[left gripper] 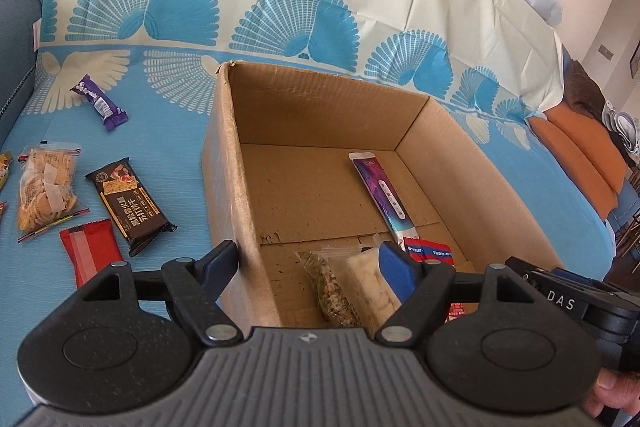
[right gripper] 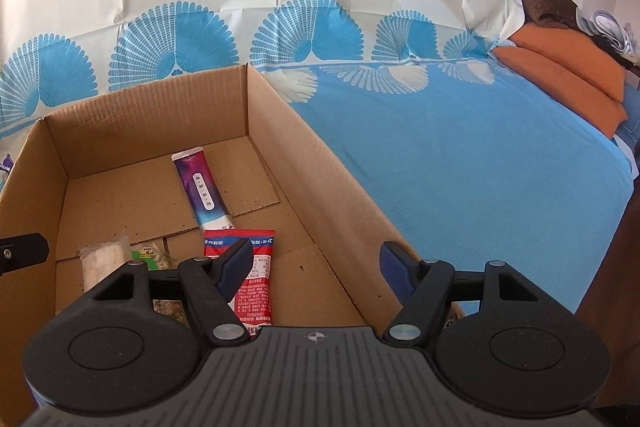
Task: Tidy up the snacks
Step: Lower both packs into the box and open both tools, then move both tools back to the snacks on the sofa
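Observation:
An open cardboard box (left gripper: 228, 163) sits on a blue patterned cloth (right gripper: 460, 167). Inside lie a purple stick pack (left gripper: 380, 195), a red packet (right gripper: 256, 287), a clear bag of seeds (left gripper: 330, 287) and a white snack bag (left gripper: 372, 285). Left of the box lie a purple bar (left gripper: 98, 103), a bag of crackers (left gripper: 46, 187), a dark brown biscuit pack (left gripper: 128, 203) and a red pack (left gripper: 90, 255). My left gripper (left gripper: 310, 263) is open astride the box's left wall, gripping nothing. My right gripper (right gripper: 316, 267) is open astride the right wall, its left finger (right gripper: 236, 267) over the red packet.
Orange cushions (right gripper: 560, 75) and piled items lie at the far right of the sofa. A blue armrest (left gripper: 12, 27) rises at the far left. The cloth ends at the right at a dark floor (right gripper: 608, 247). A thumb (left gripper: 612, 383) shows at the right gripper's body (left gripper: 560, 293).

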The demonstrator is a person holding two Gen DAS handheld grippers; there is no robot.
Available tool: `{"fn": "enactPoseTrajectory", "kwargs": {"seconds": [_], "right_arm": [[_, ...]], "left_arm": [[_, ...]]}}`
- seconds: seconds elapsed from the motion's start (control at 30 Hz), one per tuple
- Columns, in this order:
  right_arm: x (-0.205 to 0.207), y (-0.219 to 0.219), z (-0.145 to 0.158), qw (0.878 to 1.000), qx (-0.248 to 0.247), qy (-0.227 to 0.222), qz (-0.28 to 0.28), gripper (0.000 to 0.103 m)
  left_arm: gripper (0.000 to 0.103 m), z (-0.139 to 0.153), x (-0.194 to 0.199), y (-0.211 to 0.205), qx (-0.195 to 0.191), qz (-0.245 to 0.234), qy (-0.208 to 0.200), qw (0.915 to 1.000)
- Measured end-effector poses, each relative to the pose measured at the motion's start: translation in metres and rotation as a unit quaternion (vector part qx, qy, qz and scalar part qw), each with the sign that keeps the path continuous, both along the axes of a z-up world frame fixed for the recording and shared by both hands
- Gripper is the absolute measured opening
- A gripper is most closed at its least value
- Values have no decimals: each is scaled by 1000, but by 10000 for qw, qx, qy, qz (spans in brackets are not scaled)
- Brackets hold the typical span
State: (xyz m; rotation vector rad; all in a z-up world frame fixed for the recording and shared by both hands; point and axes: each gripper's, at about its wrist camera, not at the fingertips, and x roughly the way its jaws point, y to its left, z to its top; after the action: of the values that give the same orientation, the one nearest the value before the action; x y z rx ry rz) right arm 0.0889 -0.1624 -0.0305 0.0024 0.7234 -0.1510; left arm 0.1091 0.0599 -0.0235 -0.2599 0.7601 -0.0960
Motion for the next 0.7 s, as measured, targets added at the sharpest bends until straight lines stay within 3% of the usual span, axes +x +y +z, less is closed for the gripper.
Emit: {"fn": "enactPoseTrajectory", "kwargs": {"seconds": [0.4,0.7], "right_arm": [[-23,35,17,9930,-184,-623,991,76],[-31,55,21,9894,-264,-797,1183,74]], "left_arm": [[83,16,-17,0,294,-100,-620,9976],[83,23,-34,2,517,-329,-1019,9929]]}}
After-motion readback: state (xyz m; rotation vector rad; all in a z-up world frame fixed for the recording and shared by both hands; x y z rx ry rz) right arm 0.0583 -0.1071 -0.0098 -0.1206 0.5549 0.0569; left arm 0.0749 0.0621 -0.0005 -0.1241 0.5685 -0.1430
